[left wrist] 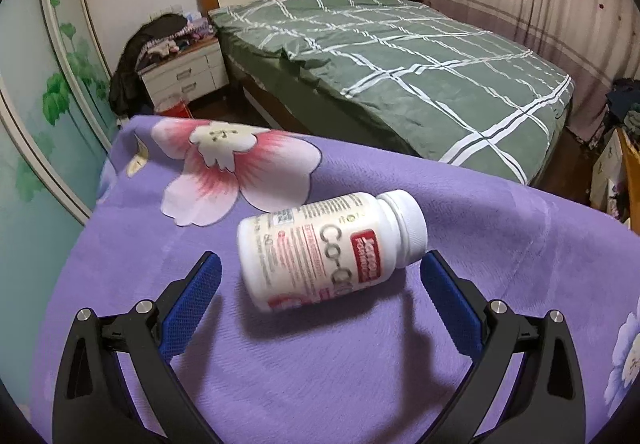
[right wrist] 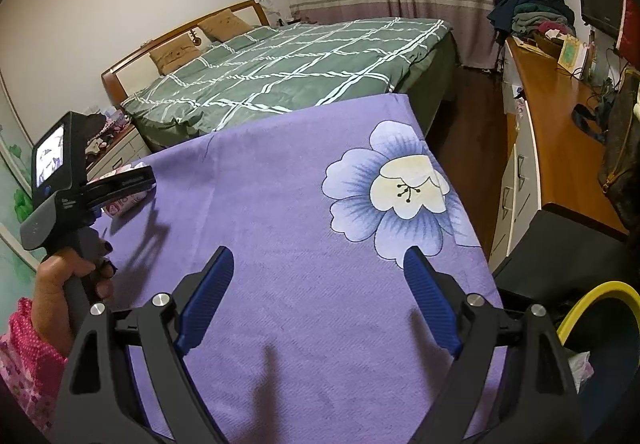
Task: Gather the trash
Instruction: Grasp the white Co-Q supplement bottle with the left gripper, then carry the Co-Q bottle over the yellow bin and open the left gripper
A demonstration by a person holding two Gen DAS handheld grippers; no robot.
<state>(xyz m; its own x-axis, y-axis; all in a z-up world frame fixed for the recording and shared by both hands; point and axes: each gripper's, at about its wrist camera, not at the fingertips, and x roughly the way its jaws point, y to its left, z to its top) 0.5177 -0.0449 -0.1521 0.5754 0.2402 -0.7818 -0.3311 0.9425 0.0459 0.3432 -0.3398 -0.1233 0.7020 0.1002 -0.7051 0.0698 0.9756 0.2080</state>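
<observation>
A white pill bottle (left wrist: 328, 248) with a red and white label lies on its side on the purple flowered cloth (left wrist: 320, 364), cap to the right. My left gripper (left wrist: 320, 268) is open, its blue fingers on either side of the bottle and apart from it. In the right wrist view the left gripper (right wrist: 132, 179) shows at the far left, held by a hand, with the bottle (right wrist: 124, 199) partly hidden under it. My right gripper (right wrist: 320, 264) is open and empty above the cloth (right wrist: 280, 203).
A dark bin with a yellow rim (right wrist: 592, 308) stands at the table's right side, with crumpled white paper (right wrist: 580, 364) in it. A bed with a green checked cover (left wrist: 400, 55) lies beyond the table. A wooden sideboard (right wrist: 560, 131) runs along the right.
</observation>
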